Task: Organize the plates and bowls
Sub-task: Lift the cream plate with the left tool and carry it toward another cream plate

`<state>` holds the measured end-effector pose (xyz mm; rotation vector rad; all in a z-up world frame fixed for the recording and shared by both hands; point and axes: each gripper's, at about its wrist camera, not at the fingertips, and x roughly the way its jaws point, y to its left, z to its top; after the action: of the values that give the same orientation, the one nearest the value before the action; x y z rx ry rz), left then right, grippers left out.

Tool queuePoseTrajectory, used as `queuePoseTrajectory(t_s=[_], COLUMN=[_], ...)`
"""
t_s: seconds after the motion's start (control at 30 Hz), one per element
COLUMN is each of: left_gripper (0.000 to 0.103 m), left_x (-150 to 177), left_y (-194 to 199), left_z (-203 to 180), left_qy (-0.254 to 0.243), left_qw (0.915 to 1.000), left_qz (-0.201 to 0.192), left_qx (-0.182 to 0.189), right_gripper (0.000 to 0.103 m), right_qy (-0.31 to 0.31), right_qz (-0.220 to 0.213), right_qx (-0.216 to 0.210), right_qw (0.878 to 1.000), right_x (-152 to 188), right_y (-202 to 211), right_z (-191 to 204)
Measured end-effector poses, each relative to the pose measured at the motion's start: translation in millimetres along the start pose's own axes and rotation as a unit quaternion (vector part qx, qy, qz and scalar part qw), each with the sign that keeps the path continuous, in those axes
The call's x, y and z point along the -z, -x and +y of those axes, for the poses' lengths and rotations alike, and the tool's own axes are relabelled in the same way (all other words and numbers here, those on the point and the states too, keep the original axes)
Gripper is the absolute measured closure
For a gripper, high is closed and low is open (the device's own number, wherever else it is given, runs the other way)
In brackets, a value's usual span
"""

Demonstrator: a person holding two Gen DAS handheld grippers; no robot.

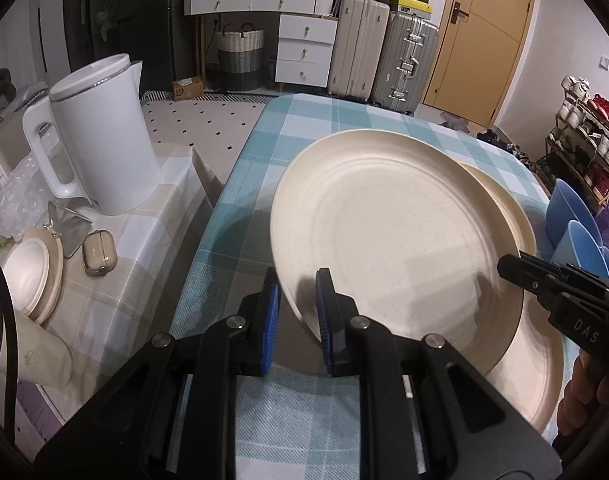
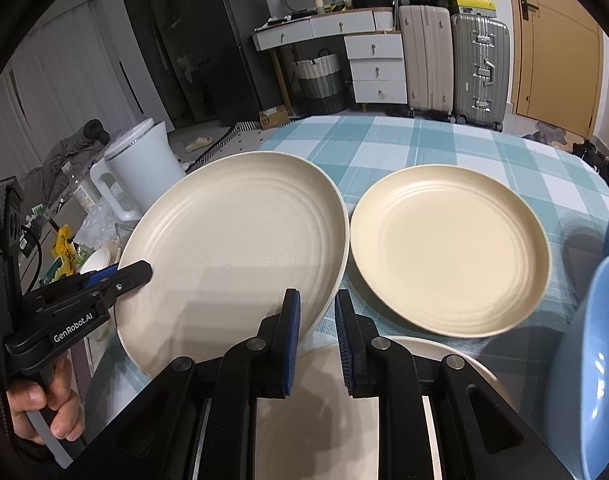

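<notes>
A large white speckled plate [image 1: 384, 240] hangs tilted above the blue checked tablecloth [image 1: 324, 128], held from both sides. My left gripper [image 1: 298, 300] is shut on its near rim, and it shows in the right wrist view [image 2: 140, 274] clamped on the plate's left edge. My right gripper [image 2: 317, 304] is shut on the rim of the same plate [image 2: 240, 248], seen from the left wrist at the plate's right edge [image 1: 508, 268]. A cream plate [image 2: 448, 252] lies flat on the cloth to the right. Another pale plate [image 2: 324, 400] lies under my right gripper.
Blue bowls [image 2: 584, 360] stand at the table's right edge. A white kettle [image 1: 104, 140], a small earbud case [image 1: 99, 252] and stacked small dishes [image 1: 32, 276] sit on a lower side table to the left. Suitcases [image 1: 384, 48] and drawers stand beyond.
</notes>
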<state>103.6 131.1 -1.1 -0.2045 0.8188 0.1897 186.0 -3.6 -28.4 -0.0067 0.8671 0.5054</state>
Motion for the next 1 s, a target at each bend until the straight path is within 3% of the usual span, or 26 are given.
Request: queuePoseTrajectory(t_s=[1.0], left_gripper=[0.088], left_x=[18], left_y=[93], left_z=[-86], left_qy=[-0.05], left_qw=[0.9979], left_qz=[-0.031], left_qx=[0.025], right_gripper=[0.085], right_qy=[-0.03], right_qz=[-0.054], right_qx=[0.018], right_qw=[0.998], right_x=[39], right_y=[113], right_z=[-24])
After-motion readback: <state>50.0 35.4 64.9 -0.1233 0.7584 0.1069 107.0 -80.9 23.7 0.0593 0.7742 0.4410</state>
